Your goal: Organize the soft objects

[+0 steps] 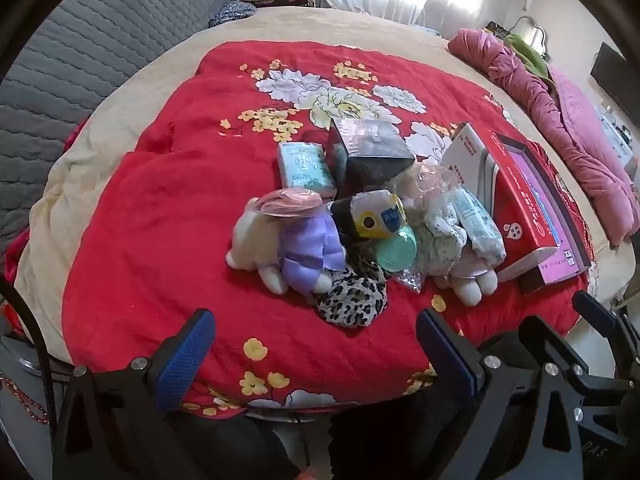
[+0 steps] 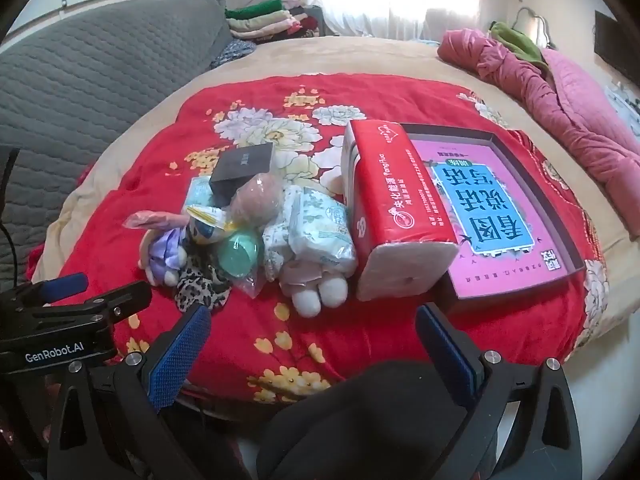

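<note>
**Colleague:** What are your grippers doing?

**Me:** My left gripper [image 1: 316,344] has its fingers spread wide with nothing between them, hanging over the near edge of the red flowered quilt [image 1: 168,208]. My right gripper [image 2: 314,344] is the same: fingers far apart, empty, tilted down at the quilt. Each one shows at the edge of the other's camera, so they sit side by side.

**Colleague:** Where are the soft things?

**Me:** Piled in the middle of the quilt, well ahead of both grippers. A white plush rabbit [image 1: 250,246] in a purple outfit lies on the left, touching a leopard-print cloth [image 1: 352,300] at the near edge of the pile. Beside that a green round thing in a clear bag [image 1: 398,250], then a second plush toy [image 1: 466,280] with its white feet towards me. A tissue pack [image 2: 320,232] rests on that toy; another tissue pack [image 1: 306,166] lies behind the rabbit.

**Colleague:** Anything else?

**Me:** A black box [image 1: 370,156] behind the pile, a red tissue box [image 2: 390,216] touching its right side, and an open tray with a pink book [image 2: 496,208] just beyond.
</note>
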Motion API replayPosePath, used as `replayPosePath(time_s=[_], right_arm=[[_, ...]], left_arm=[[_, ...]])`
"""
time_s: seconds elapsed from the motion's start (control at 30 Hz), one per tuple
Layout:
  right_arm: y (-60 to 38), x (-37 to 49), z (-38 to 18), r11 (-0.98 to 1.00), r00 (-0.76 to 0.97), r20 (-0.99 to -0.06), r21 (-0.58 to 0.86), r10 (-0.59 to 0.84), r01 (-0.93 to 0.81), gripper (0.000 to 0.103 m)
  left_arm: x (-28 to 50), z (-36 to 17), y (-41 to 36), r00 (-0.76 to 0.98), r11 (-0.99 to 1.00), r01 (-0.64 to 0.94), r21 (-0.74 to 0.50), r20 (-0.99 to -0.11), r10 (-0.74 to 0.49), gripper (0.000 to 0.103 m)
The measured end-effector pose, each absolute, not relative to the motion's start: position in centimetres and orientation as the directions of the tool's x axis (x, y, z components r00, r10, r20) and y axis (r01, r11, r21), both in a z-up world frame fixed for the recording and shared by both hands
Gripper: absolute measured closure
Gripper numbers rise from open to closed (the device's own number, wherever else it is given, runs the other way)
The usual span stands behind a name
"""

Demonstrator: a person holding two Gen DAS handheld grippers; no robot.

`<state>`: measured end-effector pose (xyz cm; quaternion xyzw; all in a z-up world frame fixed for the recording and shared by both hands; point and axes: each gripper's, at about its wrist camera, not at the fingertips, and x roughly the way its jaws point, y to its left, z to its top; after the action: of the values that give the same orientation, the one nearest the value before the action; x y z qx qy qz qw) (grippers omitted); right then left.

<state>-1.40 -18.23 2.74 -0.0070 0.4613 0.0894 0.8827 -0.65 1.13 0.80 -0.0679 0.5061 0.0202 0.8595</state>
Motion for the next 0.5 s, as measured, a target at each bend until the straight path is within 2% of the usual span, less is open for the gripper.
replayPosePath(time_s=[0.5], right_arm=[[-17.88,-1.46,2.58,0.982,0.549,-0.820,0.077,0.160,-0.172,0.001]], left_arm=[[-0.78,1.06,1.11,0.500,0.990,-0.106,-0.088,-0.865,-0.023,0.002]])
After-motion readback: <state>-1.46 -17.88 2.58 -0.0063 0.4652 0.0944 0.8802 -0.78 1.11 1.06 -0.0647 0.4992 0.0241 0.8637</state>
